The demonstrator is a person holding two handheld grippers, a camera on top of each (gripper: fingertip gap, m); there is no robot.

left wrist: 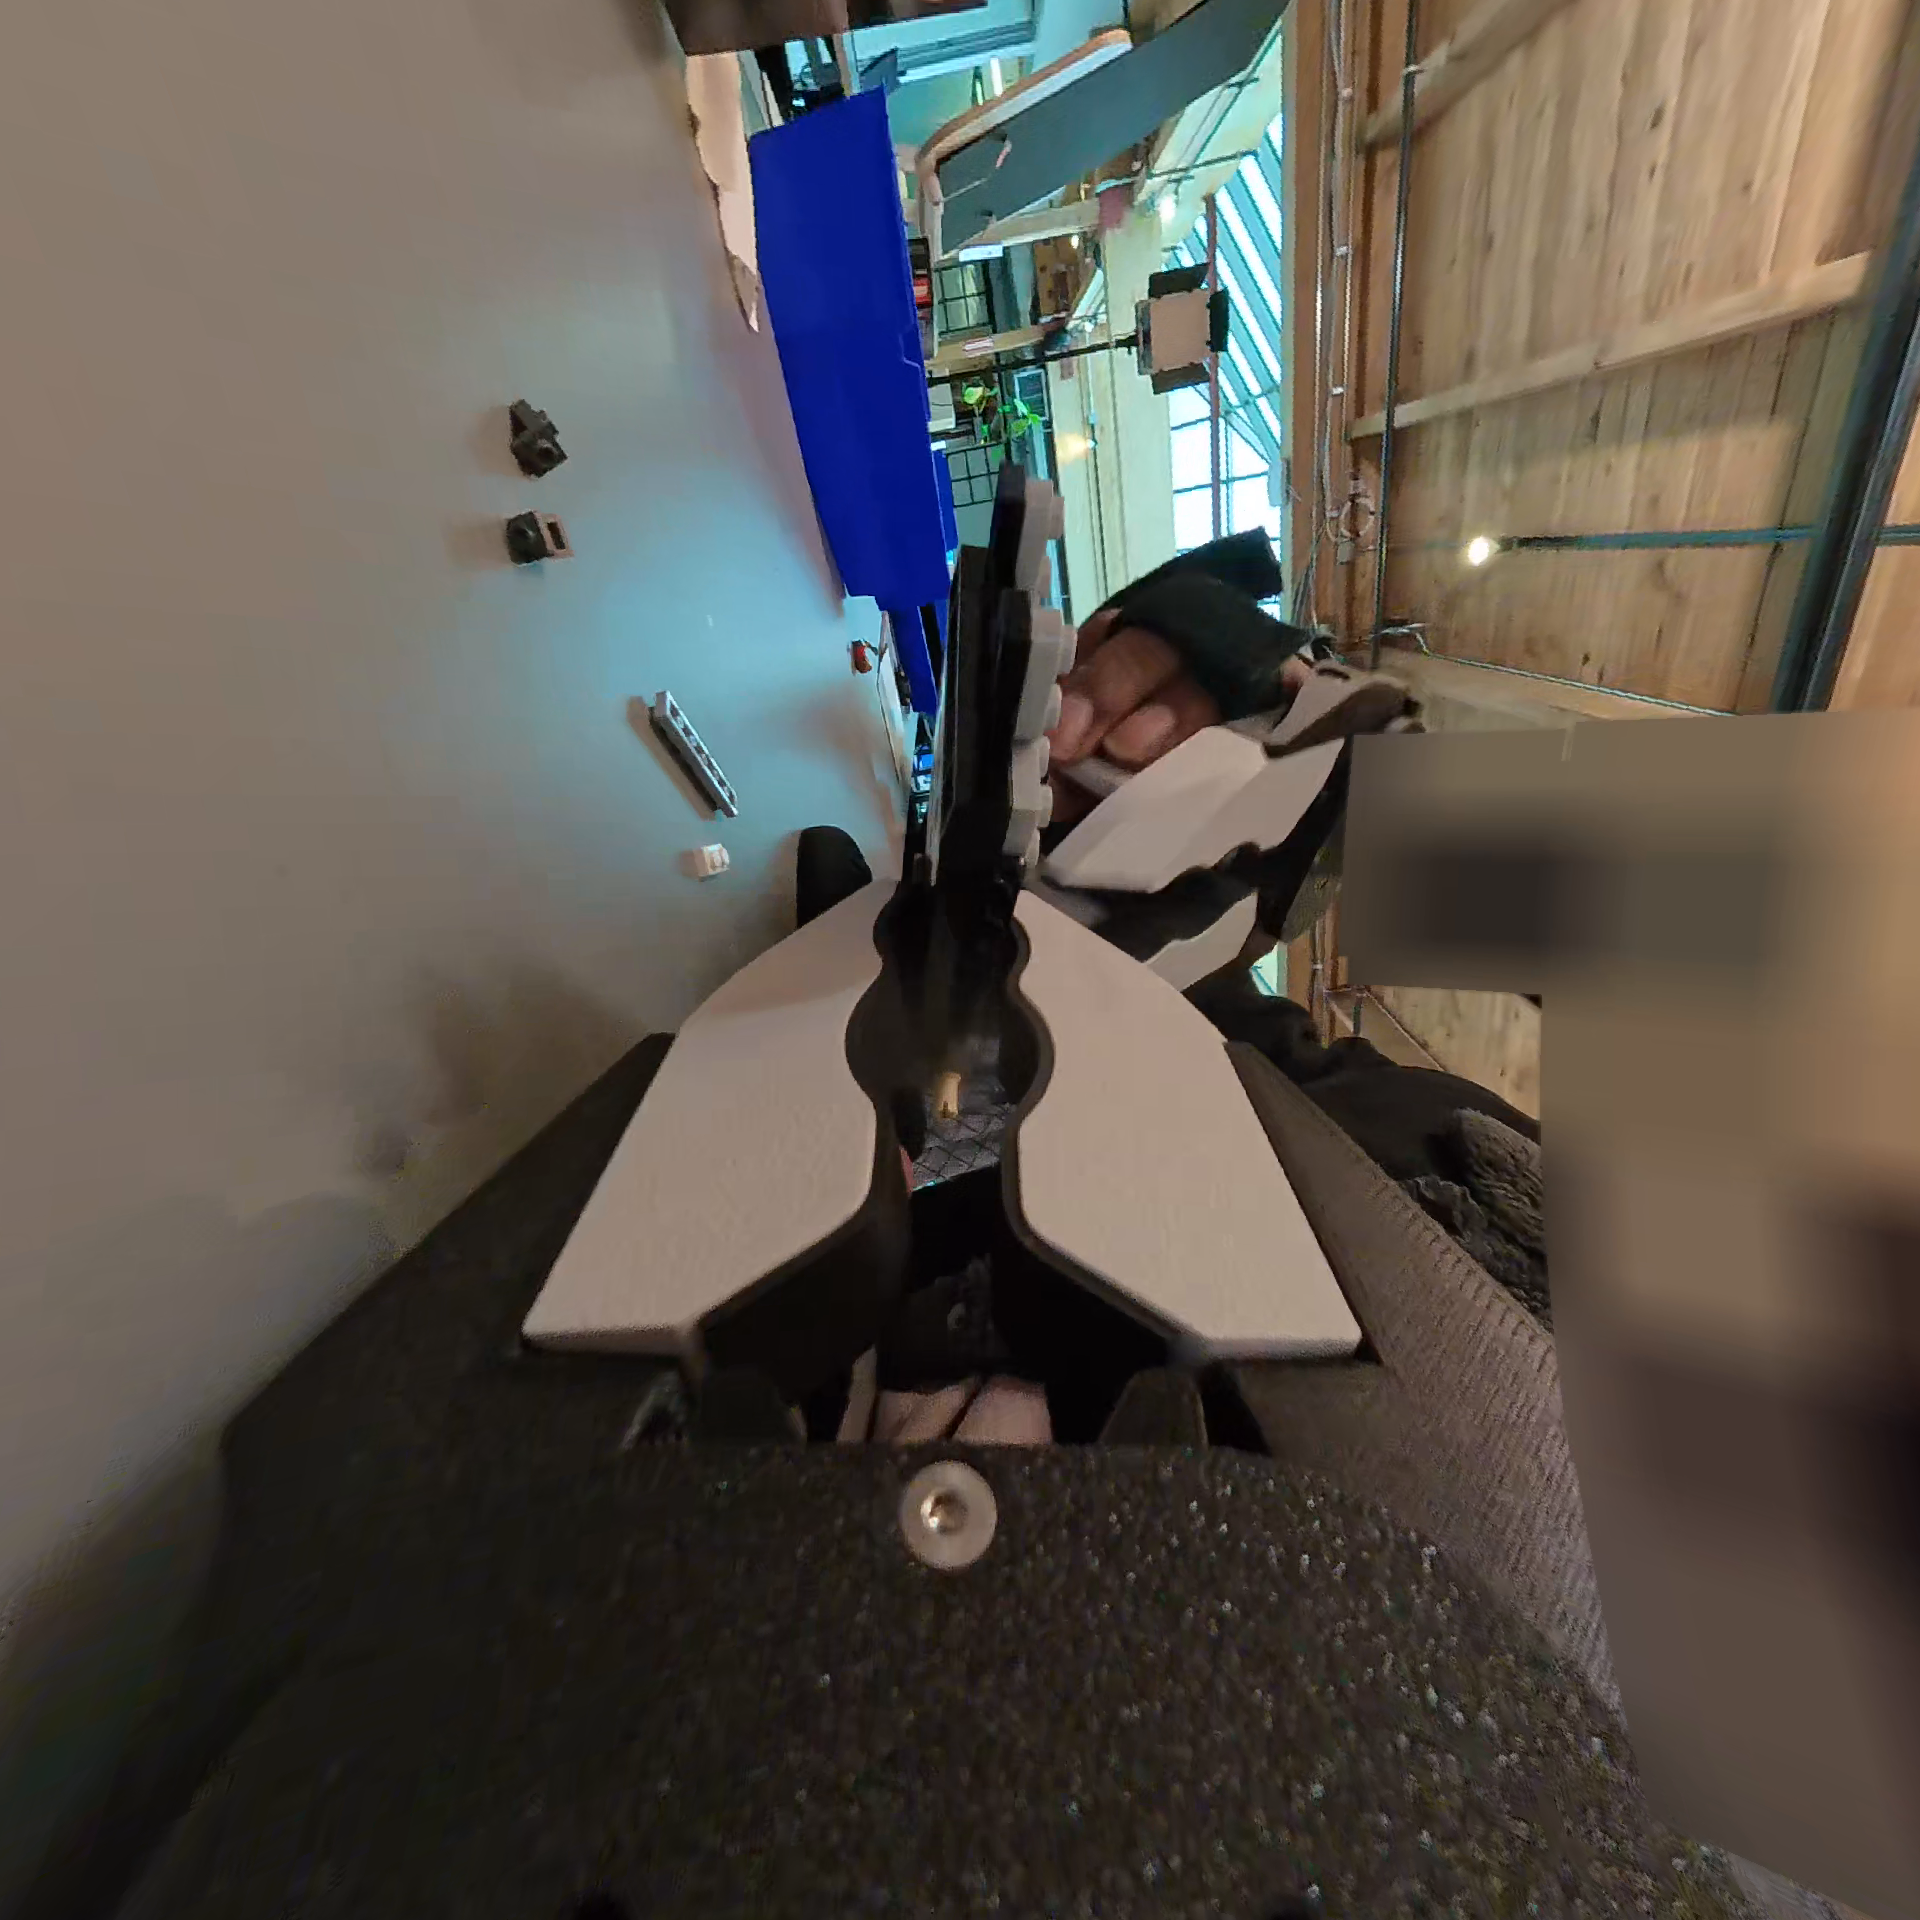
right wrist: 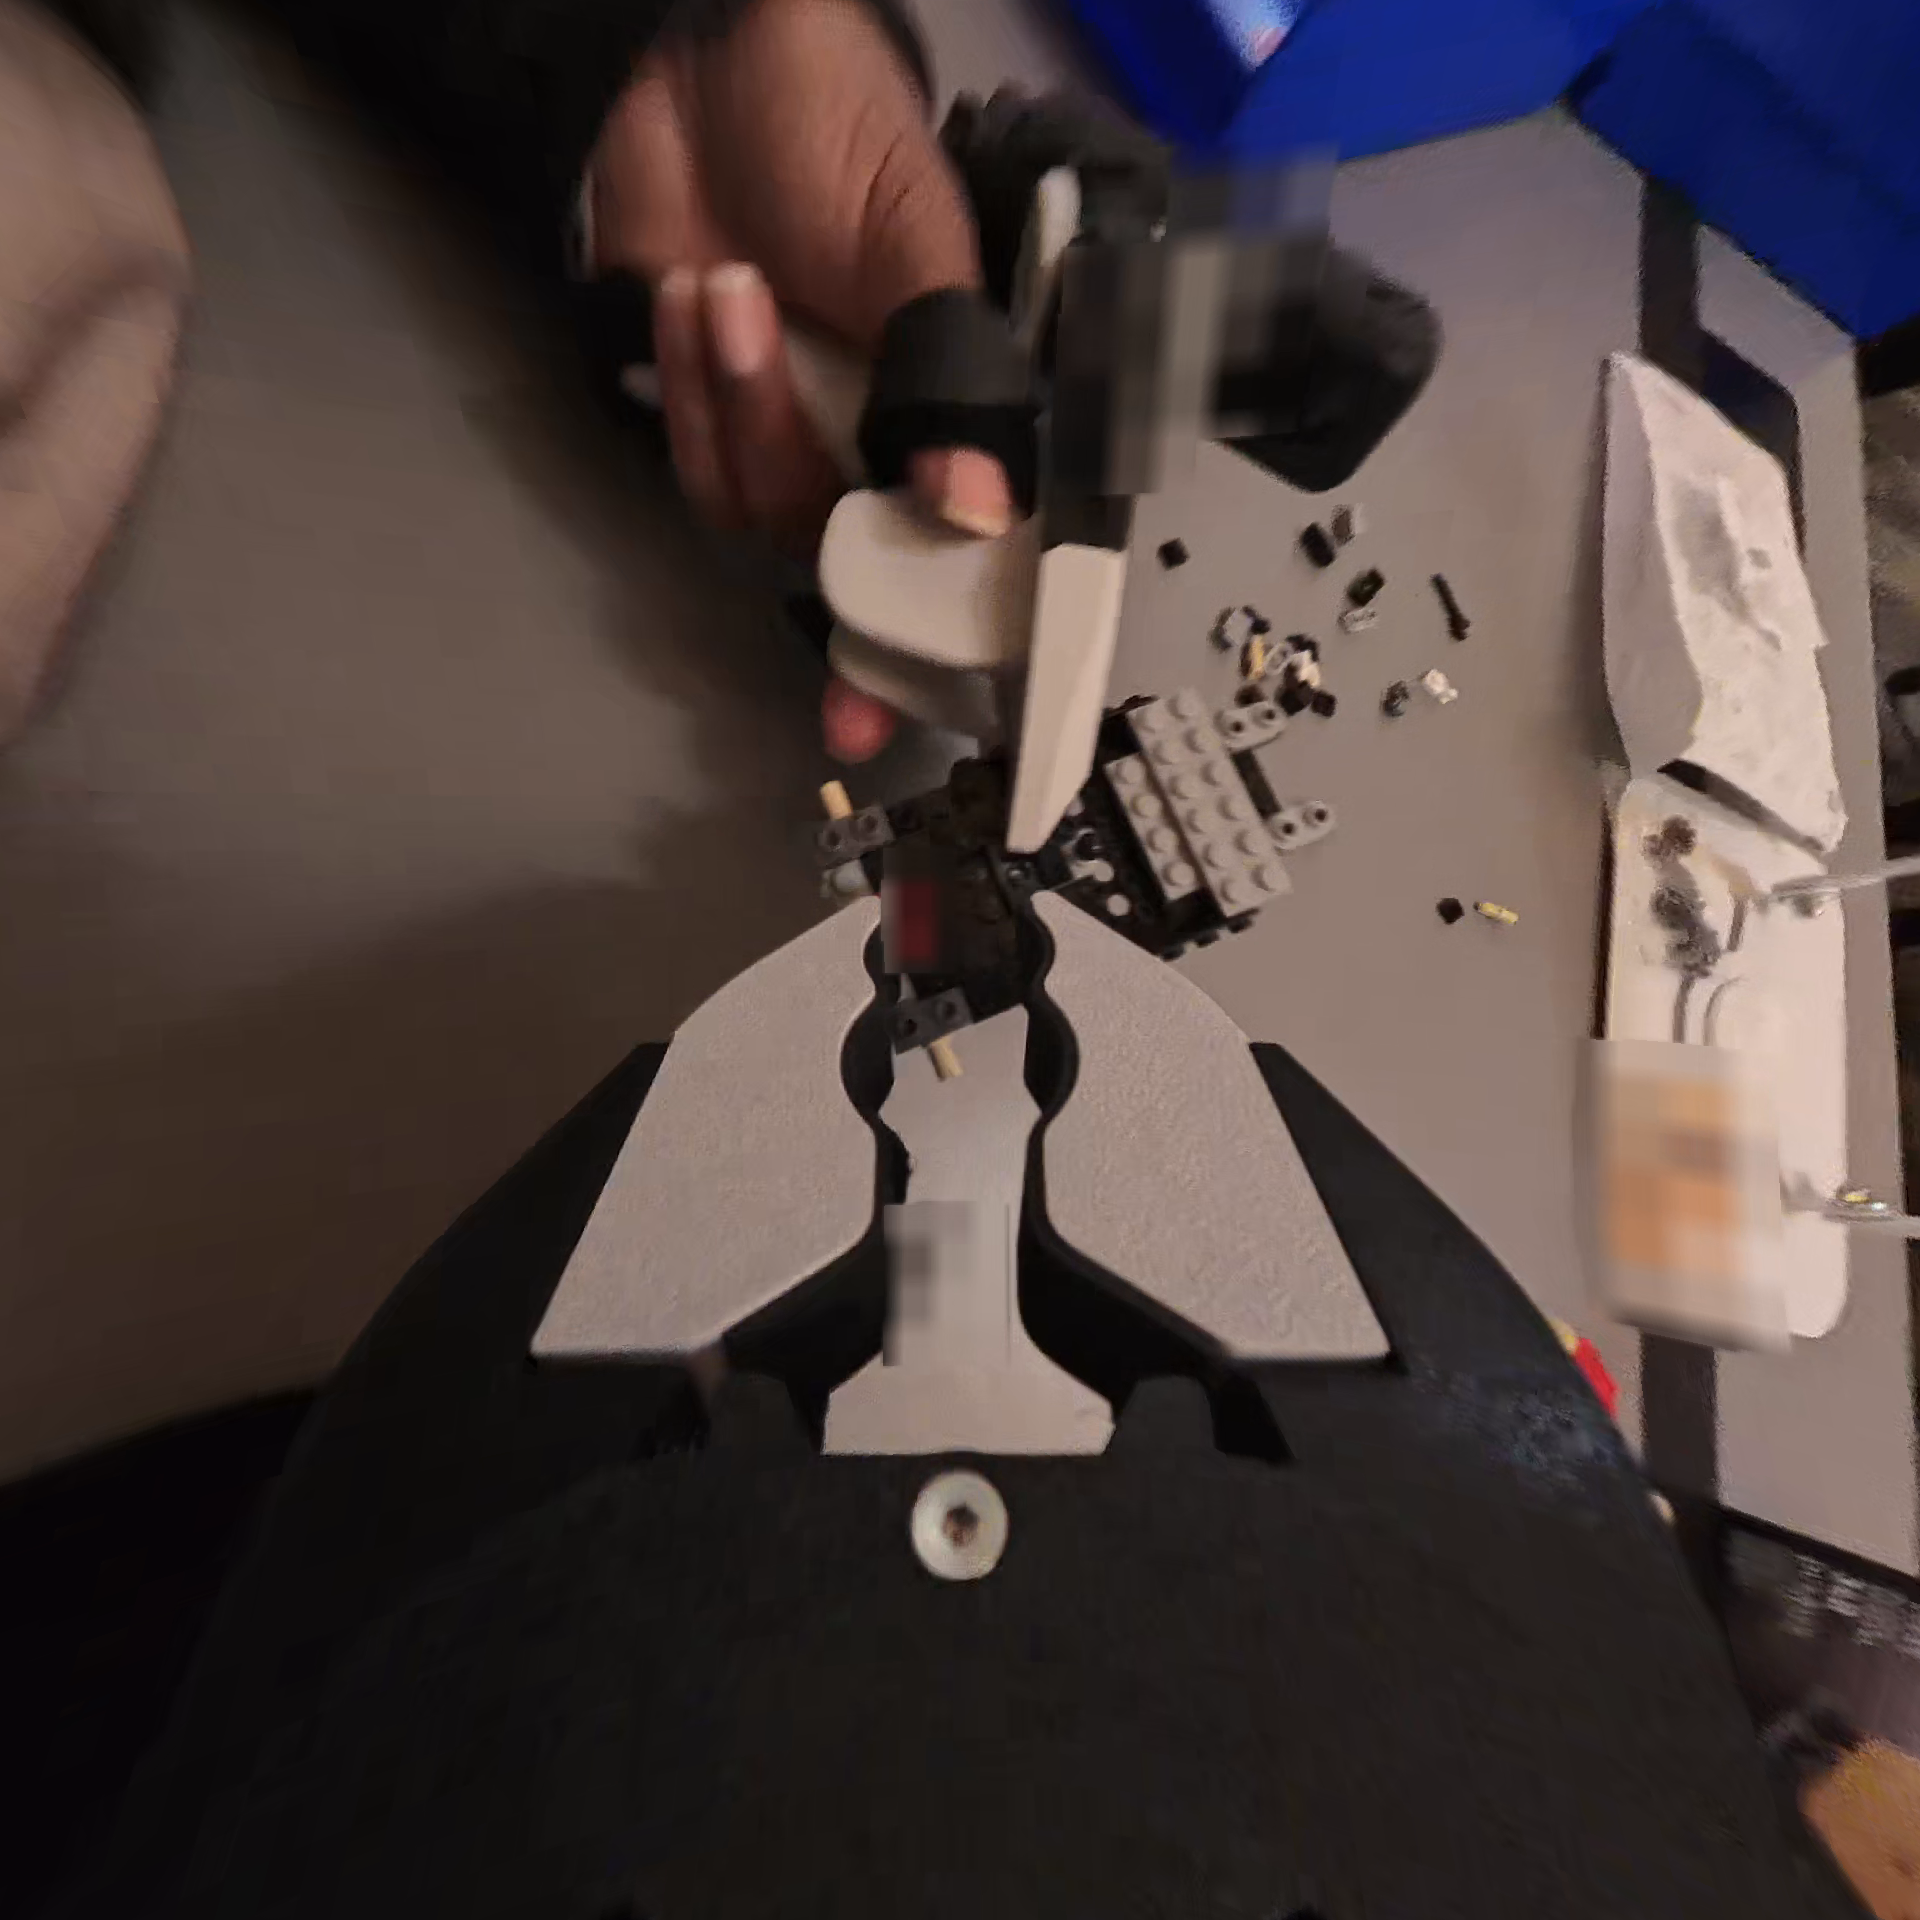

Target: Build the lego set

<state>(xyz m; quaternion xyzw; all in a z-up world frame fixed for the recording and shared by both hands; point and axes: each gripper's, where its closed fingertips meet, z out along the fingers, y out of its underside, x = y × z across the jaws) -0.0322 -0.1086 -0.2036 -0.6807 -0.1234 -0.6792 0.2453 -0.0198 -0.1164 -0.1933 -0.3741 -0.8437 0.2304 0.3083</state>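
A black lego assembly (left wrist: 982, 665) topped with grey studded plates (right wrist: 1195, 810) is held in the air above the grey table (right wrist: 1507, 644). My left gripper (left wrist: 956, 914) is shut on one end of it, seen edge-on in the left wrist view. My right gripper (right wrist: 954, 935) is shut on the other end, a black part with a red piece and tan pins. The left gripper's white fingers (right wrist: 1070, 707) come down onto the assembly from above in the right wrist view. The right gripper's white fingers (left wrist: 1143, 821) show behind the assembly in the left wrist view.
Several small loose pieces (right wrist: 1288, 644) lie on the table beyond the assembly. A long grey plate (left wrist: 694, 753) and two dark pieces (left wrist: 535, 488) lie apart. A blue bin (left wrist: 842, 343) stands at the table's far side. White packaging and a tray (right wrist: 1714, 831) lie at the right.
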